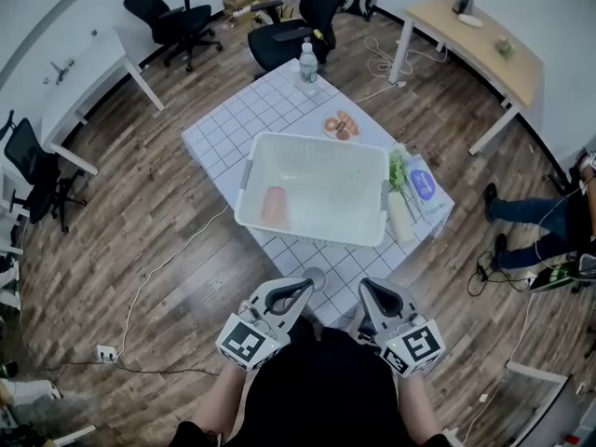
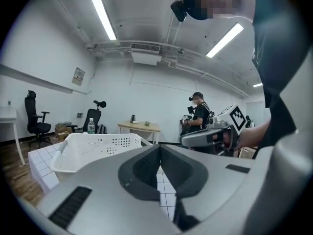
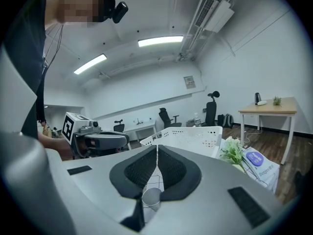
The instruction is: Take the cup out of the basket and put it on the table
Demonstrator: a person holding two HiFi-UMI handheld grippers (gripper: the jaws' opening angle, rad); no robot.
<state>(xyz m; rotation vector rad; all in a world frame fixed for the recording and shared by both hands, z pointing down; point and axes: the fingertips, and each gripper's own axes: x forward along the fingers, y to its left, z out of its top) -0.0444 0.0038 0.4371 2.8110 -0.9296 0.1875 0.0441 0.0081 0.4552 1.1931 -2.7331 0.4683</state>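
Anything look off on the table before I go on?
Nothing spilled or broken. The white basket sits skewed to the grid of the tiled table, its near-left corner at the table edge; an orange cup is inside.

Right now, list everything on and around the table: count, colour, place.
table: one, white grid cloth, room centre
basket: one, white, mid-table
orange cup: one, inside the basket, left side
grey cup: one, on the table's near edge, outside the basket
water bottle: one, clear, table's far end
plate: one, orange-brown food on it, behind the basket
greens: one bunch, right of the basket
package: one, white with purple label, table's right edge
office chairs: three, black, far and left
wooden desk: one, far right
left gripper: grey, shut, empty
right gripper: grey, shut, empty
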